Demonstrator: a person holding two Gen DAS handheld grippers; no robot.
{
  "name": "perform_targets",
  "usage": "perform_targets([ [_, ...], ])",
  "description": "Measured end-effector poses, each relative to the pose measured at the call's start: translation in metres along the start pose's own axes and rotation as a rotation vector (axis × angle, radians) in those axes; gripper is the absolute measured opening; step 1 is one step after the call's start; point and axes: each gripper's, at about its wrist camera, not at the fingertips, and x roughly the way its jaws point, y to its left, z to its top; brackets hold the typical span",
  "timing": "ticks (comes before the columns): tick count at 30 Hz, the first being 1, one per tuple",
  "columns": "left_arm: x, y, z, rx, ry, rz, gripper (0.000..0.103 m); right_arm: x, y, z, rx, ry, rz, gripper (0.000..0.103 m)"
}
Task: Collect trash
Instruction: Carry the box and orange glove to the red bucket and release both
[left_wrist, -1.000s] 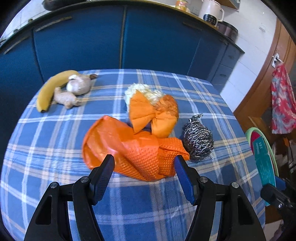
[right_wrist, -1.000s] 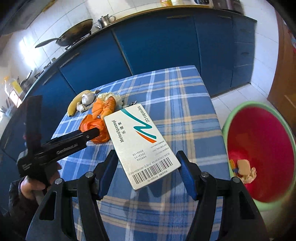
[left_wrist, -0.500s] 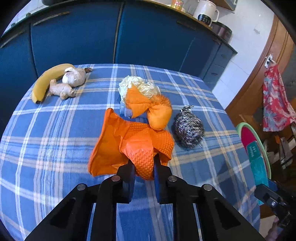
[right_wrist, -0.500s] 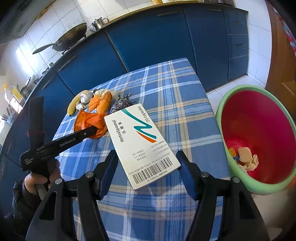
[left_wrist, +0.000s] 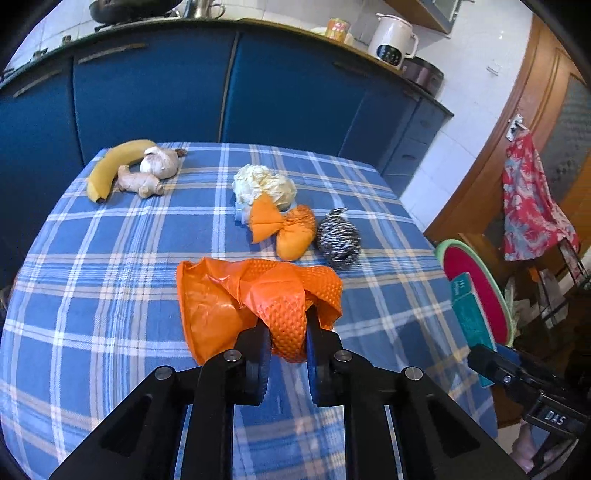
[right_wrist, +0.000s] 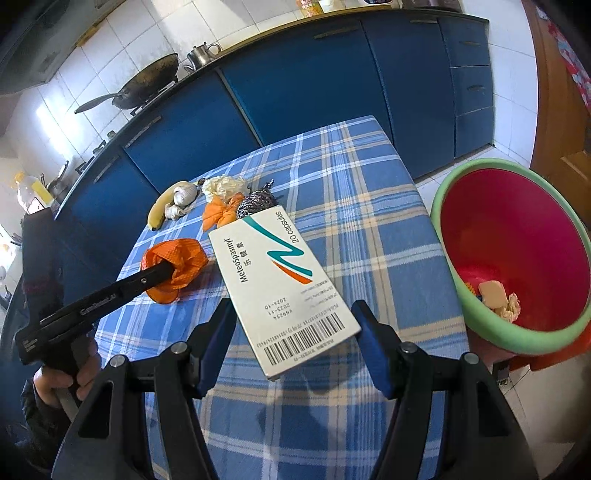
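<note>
Left wrist view: the left gripper (left_wrist: 287, 334) points steeply down over the checked table (left_wrist: 110, 295), its jaws clamped tight on a fold of the orange glove (left_wrist: 255, 295). The rest of the glove bunches and hangs to the left of the jaws; whether its lower edge touches the cloth is hard to tell. Beyond it lie an orange bow (left_wrist: 282, 227) against a pale crumpled wad (left_wrist: 264, 184), with a steel scourer (left_wrist: 338, 236) just beside the bow. A small blue thing under the wad is mostly hidden. At the far left corner a banana (left_wrist: 110, 166), ginger (left_wrist: 140, 182) and garlic (left_wrist: 160, 164) touch one another. At the right edge the right gripper is cut off, showing only a black arm, with the box edge-on in front of the bin (left_wrist: 476, 288).

Right wrist view: the right gripper (right_wrist: 295, 332) angles down over the table edge, gripping a white capsule box (right_wrist: 284, 291) across its width, barcode end nearest the camera. The box hides part of the scourer. The bin, green-rimmed and red inside, stands off the table to the right, with scraps at its bottom too small to name. At left a hand (right_wrist: 66, 376) holds the left gripper's handle; its tips are buried in the glove.
</note>
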Motion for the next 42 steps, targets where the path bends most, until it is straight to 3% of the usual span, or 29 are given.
perform_targets([
  [12,-0.013,-0.046,-0.002,0.105,-0.020,-0.068,0.016,-0.030,-0.016,-0.008,0.045,-0.060,-0.016,0.067],
  [21,-0.004,-0.096,-0.002,0.205,0.003,-0.129,0.016,-0.052,-0.054,-0.011,0.121,-0.104,-0.062,0.067],
  [33,0.026,-0.168,0.001,0.334,0.042,-0.187,0.016,-0.075,-0.121,-0.005,0.230,-0.156,-0.183,0.067],
  [42,0.059,-0.213,-0.006,0.413,0.102,-0.217,0.016,-0.075,-0.168,-0.001,0.301,-0.144,-0.291,0.067],
])
